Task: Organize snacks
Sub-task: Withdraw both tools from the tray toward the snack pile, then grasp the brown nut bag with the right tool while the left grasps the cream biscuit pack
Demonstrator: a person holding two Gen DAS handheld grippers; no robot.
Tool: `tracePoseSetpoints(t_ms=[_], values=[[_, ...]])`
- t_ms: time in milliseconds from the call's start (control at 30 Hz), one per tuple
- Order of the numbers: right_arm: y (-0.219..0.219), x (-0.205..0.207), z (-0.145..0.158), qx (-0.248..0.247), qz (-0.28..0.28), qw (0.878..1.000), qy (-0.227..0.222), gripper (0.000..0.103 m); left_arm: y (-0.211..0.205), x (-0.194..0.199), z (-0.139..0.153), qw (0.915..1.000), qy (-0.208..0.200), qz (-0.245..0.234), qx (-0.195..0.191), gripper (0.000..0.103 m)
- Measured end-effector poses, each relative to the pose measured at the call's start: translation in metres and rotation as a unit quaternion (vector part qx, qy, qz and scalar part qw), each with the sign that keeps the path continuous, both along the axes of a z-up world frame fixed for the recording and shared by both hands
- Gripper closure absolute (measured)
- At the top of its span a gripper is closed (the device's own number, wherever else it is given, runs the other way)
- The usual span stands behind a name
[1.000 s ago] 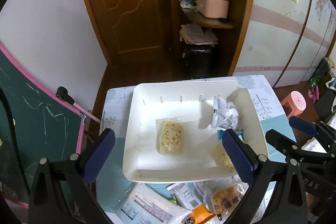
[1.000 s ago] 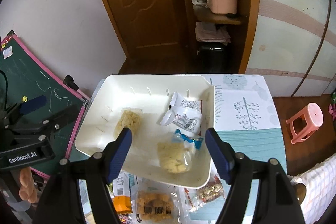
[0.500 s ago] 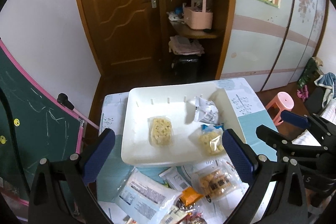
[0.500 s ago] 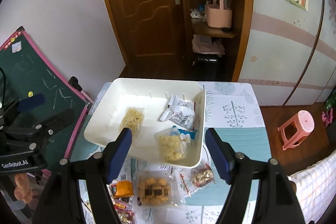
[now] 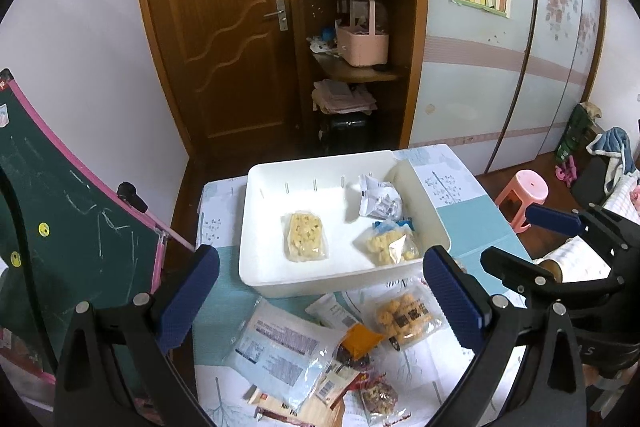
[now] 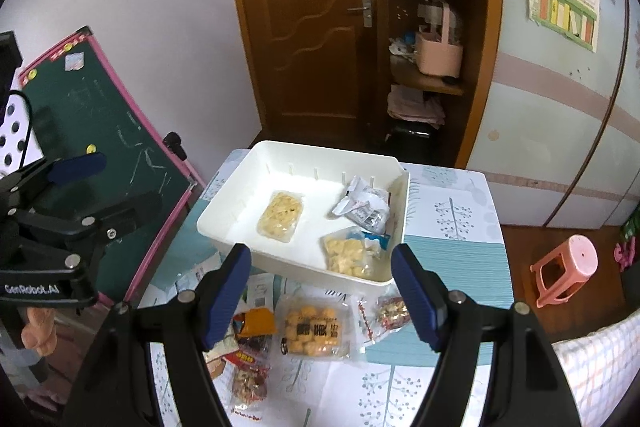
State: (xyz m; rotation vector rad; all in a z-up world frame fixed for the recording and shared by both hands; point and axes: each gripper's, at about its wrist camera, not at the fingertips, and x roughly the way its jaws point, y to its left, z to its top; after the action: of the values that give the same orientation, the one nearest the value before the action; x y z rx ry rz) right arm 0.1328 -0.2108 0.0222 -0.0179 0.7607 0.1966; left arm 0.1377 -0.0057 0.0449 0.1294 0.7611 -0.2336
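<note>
Snacks (image 6: 314, 331) lie loose at the table's near edge, before our tray (image 6: 298, 259); both grippers (image 5: 320, 301) (image 6: 320, 291) hover spread, empty. We judge packets light, crinkly, slippery: pinch a sealed edge.

a: soft, even daylight; the white tray (image 5: 256, 259) is the brightest thing, with faint shadow along its inner walls.

b: glare?

a: small glints on the clear packets inside the tray. both views bend hard at the rims, black corners, and the door (image 6: 304, 27) behind the tray bows.
</note>
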Motion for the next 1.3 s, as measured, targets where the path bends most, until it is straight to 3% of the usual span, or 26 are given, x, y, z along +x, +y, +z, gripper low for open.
tracePoseSetpoints(t_ms=[400, 767, 967, 1300], values=[[0.008, -0.030, -0.021, 0.002, 0.017, 1.000, 0.003, 0.029, 0.023, -0.025, -0.037, 0.9998, 0.015, 0.010, 0.002, 0.002], [0.004, -0.046, -0.065, 0.028, -0.001, 0.999, 0.016, 0.029, 0.052, -0.045, -0.098, 0.9976, 0.051, 0.047, -0.003, 0.002], [0.018, -0.056, -0.091, -0.010, 0.023, 0.999, 0.026, 0.029, 0.071, -0.053, -0.137, 0.9938, 0.084, 0.072, -0.011, 0.002], [0.044, -0.069, -0.161, -0.030, 0.087, 0.990, 0.104, 0.030, 0.097, -0.062, -0.198, 0.9819, 0.151, 0.114, -0.015, 0.002]])
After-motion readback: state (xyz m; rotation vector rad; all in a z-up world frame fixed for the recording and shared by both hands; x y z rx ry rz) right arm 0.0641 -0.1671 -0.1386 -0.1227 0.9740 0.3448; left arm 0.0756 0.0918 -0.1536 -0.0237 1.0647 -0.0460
